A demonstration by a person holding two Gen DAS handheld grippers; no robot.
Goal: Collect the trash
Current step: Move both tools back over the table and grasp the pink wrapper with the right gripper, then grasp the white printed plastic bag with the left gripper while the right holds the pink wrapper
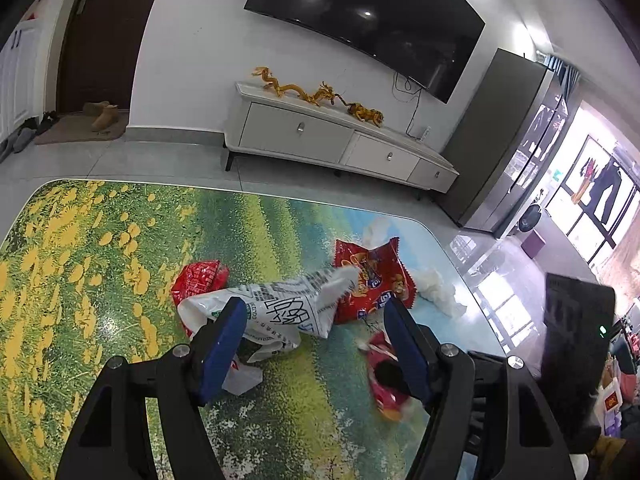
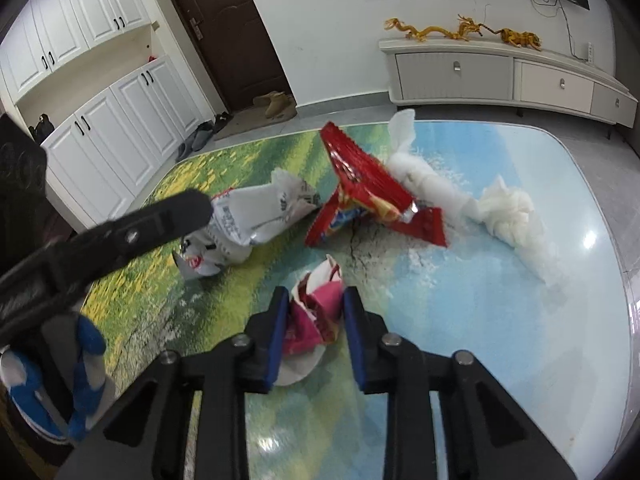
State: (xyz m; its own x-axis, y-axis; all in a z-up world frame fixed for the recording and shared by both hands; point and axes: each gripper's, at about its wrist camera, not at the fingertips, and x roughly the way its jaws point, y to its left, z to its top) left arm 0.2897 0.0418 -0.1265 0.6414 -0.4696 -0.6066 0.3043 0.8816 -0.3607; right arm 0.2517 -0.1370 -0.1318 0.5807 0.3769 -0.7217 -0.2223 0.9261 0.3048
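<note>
The right gripper [image 2: 316, 320] pinches one pink wrapper [image 2: 314, 316]. The left gripper [image 1: 314, 316] gapes wide above one white printed bag [image 1: 280, 308]. Two white tissue wads [image 2: 506, 210] flank one big red snack bag [image 2: 360, 188].

Bright, even indoor light fills both views, with ceiling lamps glaring off the glossy desk [image 2: 592, 240] and television [image 1: 368, 12]. Fisheye bending curves the edges; the far-right window [image 1: 592, 200] is blown out.

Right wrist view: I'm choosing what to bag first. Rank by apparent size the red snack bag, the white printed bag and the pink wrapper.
1. red snack bag and white printed bag: look alike, unranked.
2. pink wrapper: smallest, though nearest the camera, between the right gripper fingers.
</note>
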